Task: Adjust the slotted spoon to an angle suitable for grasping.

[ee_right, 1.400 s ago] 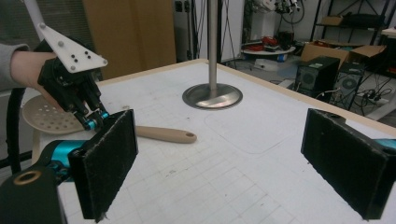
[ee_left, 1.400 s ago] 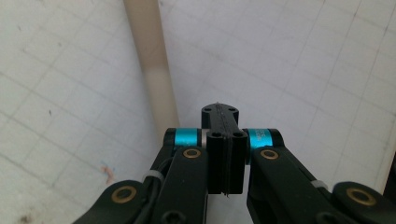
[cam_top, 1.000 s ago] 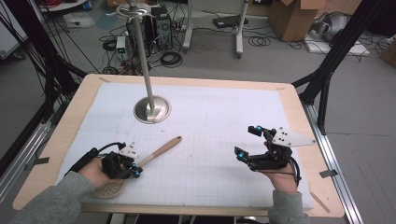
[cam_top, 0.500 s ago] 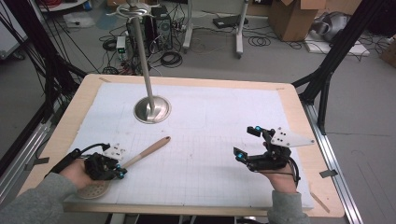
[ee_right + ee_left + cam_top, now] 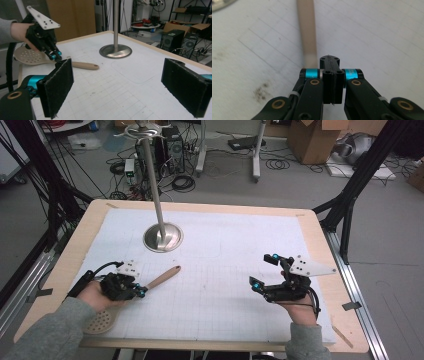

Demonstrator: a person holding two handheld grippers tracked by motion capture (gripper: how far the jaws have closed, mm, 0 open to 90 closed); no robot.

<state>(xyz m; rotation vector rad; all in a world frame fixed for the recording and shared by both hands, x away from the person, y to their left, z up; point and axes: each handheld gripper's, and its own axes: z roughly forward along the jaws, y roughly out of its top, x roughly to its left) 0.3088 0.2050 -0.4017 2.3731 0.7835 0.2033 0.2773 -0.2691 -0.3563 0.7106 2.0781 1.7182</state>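
Left gripper (image 5: 141,290): jaws clenched together, grasping nothing, tips just above the wooden slotted spoon (image 5: 162,279), which lies at 7 o'clock from the metal stand base (image 5: 163,238). Right gripper (image 5: 264,272): released, jaws wide apart, empty.

Two hands at the tabletop, a slotted wooden spoon under the left one.

The left gripper (image 5: 141,291) sits over the wooden skimmer (image 5: 131,300), whose handle points up and right while its holed head lies beneath the grey sleeve. Well apart, the right gripper (image 5: 264,274) hovers with fingers spread wide over the white gridded mat (image 5: 225,250). A metal stand (image 5: 162,236) rises from its round base near the tabletop's (image 5: 320,235) far side.
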